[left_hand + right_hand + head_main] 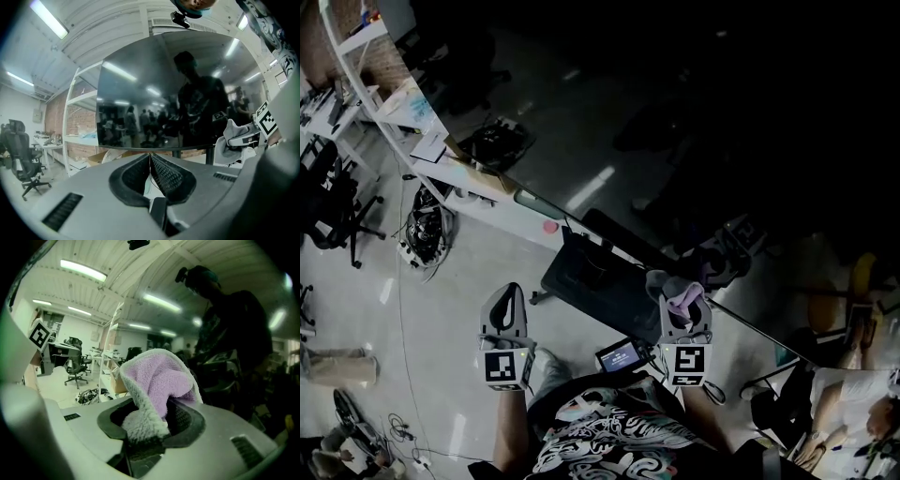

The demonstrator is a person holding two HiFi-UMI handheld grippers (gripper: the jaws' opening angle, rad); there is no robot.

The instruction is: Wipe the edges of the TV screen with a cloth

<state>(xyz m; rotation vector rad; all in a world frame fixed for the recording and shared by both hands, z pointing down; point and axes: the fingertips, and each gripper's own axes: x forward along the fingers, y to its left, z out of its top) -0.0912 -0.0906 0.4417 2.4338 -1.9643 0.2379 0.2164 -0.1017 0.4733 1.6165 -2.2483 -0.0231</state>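
Observation:
The TV screen (722, 122) is a large dark glossy panel that fills the upper right of the head view. Its lower edge (619, 248) runs diagonally down to the right. My right gripper (684, 307) is shut on a lilac and grey fluffy cloth (679, 292), and the cloth sits close to that lower edge. In the right gripper view the cloth (157, 383) bulges up out of the jaws of the right gripper (157, 412), with the dark screen (243, 343) just beyond. My left gripper (508, 294) hangs apart to the left, shut and holding nothing. In the left gripper view the left gripper (150, 160) faces the screen (178, 89).
The TV's black stand base (586, 272) lies on the floor between the grippers. White shelving (403, 122) runs along the left, with a cable bundle (427, 234) and office chairs (337, 211) beside it. A small lit device (621, 354) sits near my body. A person (853, 403) sits at the lower right.

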